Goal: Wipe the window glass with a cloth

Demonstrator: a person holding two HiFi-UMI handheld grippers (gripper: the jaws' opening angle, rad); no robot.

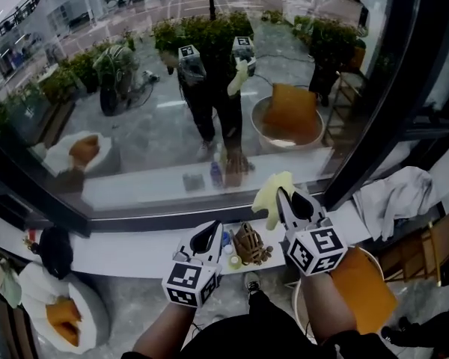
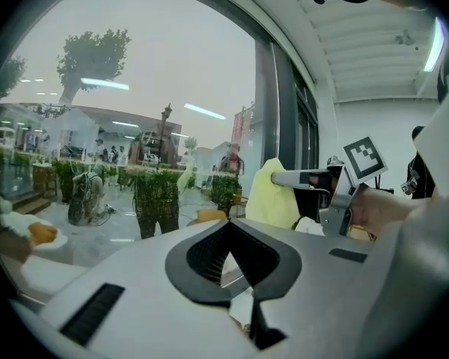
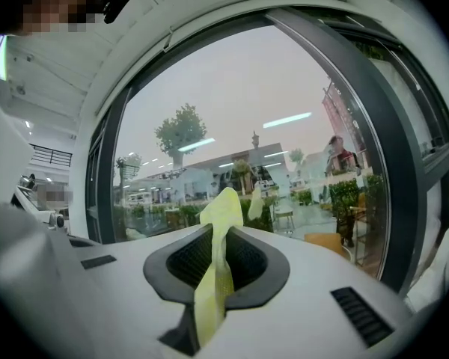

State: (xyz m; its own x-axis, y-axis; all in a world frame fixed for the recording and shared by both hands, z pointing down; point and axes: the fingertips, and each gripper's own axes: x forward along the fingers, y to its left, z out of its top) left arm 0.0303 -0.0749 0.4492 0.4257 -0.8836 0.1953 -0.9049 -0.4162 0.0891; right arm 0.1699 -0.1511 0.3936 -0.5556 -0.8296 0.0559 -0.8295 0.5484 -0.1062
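Observation:
The window glass (image 1: 172, 88) fills the upper head view and mirrors me and both grippers. My right gripper (image 1: 284, 197) is raised just in front of the pane's lower right part, shut on a pale yellow cloth (image 1: 269, 193) that sticks out past its tips. In the right gripper view the cloth (image 3: 218, 275) runs up between the jaws of the gripper (image 3: 223, 226), with the glass (image 3: 232, 111) ahead. My left gripper (image 1: 209, 234) sits lower, over the sill, shut with nothing in it (image 2: 228, 226). In its view I see the right gripper (image 2: 288, 178) and the cloth (image 2: 269, 197) at the right.
A white sill (image 1: 135, 249) runs under the glass with a small bottle (image 1: 226, 239) and a brown object (image 1: 251, 244) on it. A dark window frame (image 1: 374, 103) slants down at right. A white fabric heap (image 1: 396, 197) and an orange cushion (image 1: 363, 286) lie at right.

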